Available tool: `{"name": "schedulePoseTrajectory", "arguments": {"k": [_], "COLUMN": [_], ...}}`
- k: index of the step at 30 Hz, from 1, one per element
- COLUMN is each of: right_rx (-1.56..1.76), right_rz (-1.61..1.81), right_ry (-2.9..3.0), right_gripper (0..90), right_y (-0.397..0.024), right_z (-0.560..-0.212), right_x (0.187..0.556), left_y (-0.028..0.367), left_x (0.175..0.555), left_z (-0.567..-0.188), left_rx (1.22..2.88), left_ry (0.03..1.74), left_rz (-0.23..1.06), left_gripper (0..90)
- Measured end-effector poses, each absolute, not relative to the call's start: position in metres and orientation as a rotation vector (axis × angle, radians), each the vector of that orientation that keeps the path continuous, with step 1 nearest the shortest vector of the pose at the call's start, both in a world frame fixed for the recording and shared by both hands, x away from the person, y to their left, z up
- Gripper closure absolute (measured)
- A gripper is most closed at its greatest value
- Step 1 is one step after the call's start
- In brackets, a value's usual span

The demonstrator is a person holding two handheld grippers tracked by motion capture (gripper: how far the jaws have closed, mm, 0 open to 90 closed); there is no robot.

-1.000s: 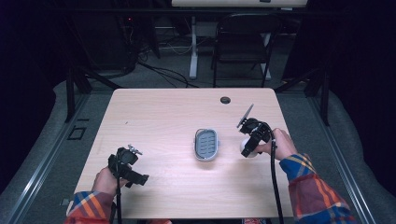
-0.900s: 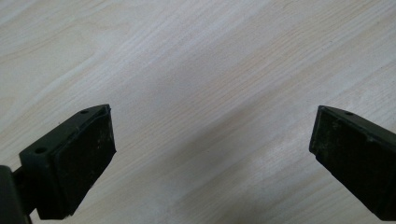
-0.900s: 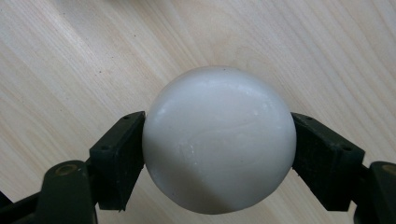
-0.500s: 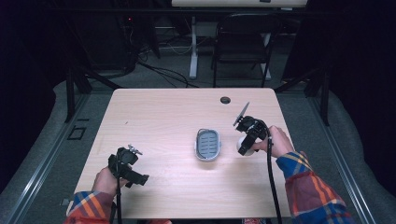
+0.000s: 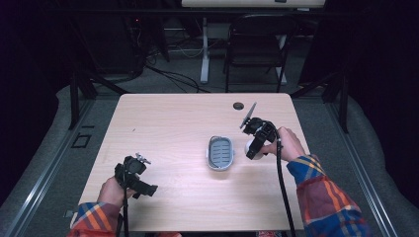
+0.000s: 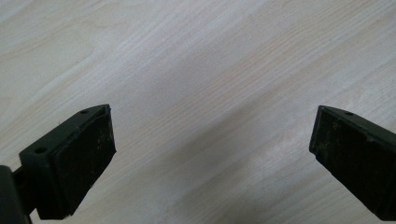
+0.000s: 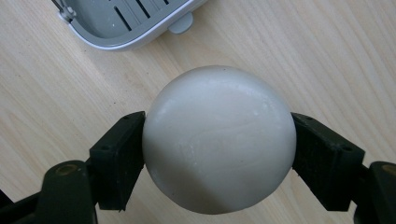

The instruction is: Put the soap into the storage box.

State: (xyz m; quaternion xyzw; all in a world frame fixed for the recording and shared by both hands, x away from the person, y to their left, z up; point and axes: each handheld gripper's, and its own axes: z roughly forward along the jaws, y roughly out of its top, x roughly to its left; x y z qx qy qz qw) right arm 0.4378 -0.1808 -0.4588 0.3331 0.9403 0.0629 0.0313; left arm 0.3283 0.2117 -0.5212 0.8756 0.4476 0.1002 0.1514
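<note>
A round white soap bar (image 7: 218,137) sits clamped between the two black jaws of my right gripper (image 7: 218,144), just above the wood. In the high view that gripper (image 5: 253,147) is right of a grey slotted soap dish (image 5: 220,152) at the table's middle, with the white soap (image 5: 248,146) showing at its tip. The dish's rim (image 7: 135,41) shows at the top left of the right gripper view, empty inside. My left gripper (image 5: 141,186) rests near the front left of the table, open, and its jaws stand wide apart over bare wood (image 6: 210,107).
The light wooden table (image 5: 173,123) has a dark cable hole (image 5: 238,105) near its far edge. A black folding chair (image 5: 254,44) and a white desk leg (image 5: 204,54) stand beyond the table. Dark frame posts flank both sides.
My right gripper has moved left toward the soap dish with the soap held in it. The left gripper has stayed where it was.
</note>
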Motion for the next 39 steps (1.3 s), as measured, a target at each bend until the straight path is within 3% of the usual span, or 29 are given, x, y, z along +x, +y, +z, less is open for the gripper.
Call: {"name": "schedulePoseTrajectory", "arguments": {"k": [39], "right_rx": [0.92], "right_rz": [0.214], "right_ry": [2.92], "right_gripper": [22.7], "right_y": [-0.138], "right_z": [-0.436], "right_x": [0.451], "left_y": [0.211], "left_x": [0.328], "left_z": [-0.521], "left_rx": [2.513], "left_ry": [1.281], "left_rz": [0.285], "left_gripper": [0.0]}}
